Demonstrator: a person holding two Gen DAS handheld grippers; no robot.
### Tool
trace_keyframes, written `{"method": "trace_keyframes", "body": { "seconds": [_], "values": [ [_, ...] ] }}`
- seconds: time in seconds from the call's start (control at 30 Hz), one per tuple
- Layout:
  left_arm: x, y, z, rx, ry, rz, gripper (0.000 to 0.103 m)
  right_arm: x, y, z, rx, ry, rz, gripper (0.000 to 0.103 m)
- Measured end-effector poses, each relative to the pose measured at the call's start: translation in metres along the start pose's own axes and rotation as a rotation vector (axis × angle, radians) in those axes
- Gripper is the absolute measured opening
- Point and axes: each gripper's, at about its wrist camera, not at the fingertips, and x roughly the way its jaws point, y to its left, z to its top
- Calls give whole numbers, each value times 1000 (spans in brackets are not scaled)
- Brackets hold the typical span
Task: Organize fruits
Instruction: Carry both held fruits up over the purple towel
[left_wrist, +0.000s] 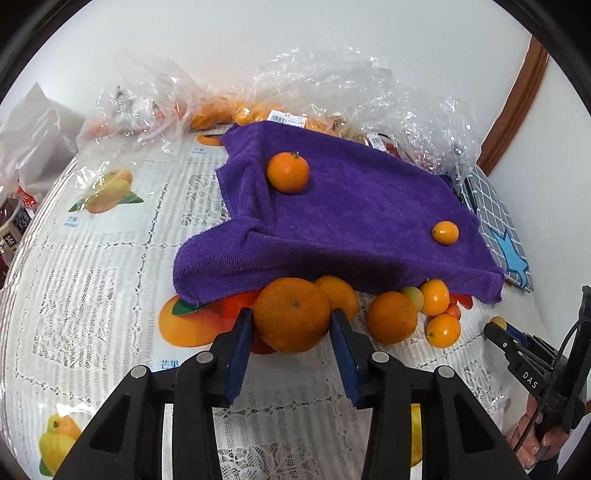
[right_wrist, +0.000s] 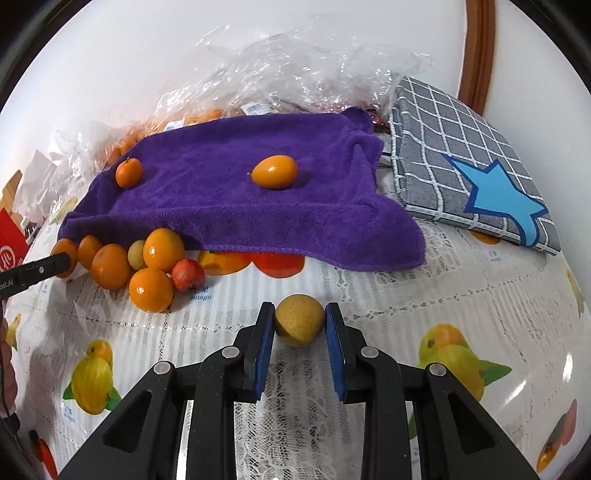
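Your left gripper (left_wrist: 291, 325) is clamped on a large orange (left_wrist: 291, 314), blue pads pressed to both its sides, just in front of the purple towel's (left_wrist: 351, 221) near edge. Your right gripper (right_wrist: 299, 325) is closed on a small yellow-brown fruit (right_wrist: 299, 319), low over the fruit-print tablecloth (right_wrist: 406, 295).

Just past the large orange, loose fruit sits bunched at the towel's hem: a mid-size orange (left_wrist: 392, 316), a small orange fruit (left_wrist: 443, 331) beside it, another (left_wrist: 434, 296) half under the cloth, and a pale yellow-green one (left_wrist: 413, 297) between them. In the right wrist view a small red fruit (right_wrist: 188, 274) lies against this cluster.

Farther back, a mandarin (left_wrist: 288, 172) and a kumquat (left_wrist: 445, 232) rest well apart on top of the towel. Beside the towel lies a grey checked mat (right_wrist: 461, 147) with a blue star. Behind everything, crumpled clear plastic bags (left_wrist: 332, 85) hold more orange fruit against the white wall
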Motion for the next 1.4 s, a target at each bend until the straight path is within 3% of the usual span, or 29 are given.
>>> {"method": "trace_keyframes", "body": {
  "seconds": [0.7, 1.07, 1.4],
  "values": [
    [-29, -15, 45, 32, -122, -39, 40, -38, -13, 40, 45, -106, -25, 28],
    [-12, -3, 74, 4, -132, -6, 40, -20, -8, 74, 29, -135, -6, 28],
    [16, -4, 84, 9, -94, 5, 40, 14, -11, 87, 26, -116, 12, 28]
  ]
}}
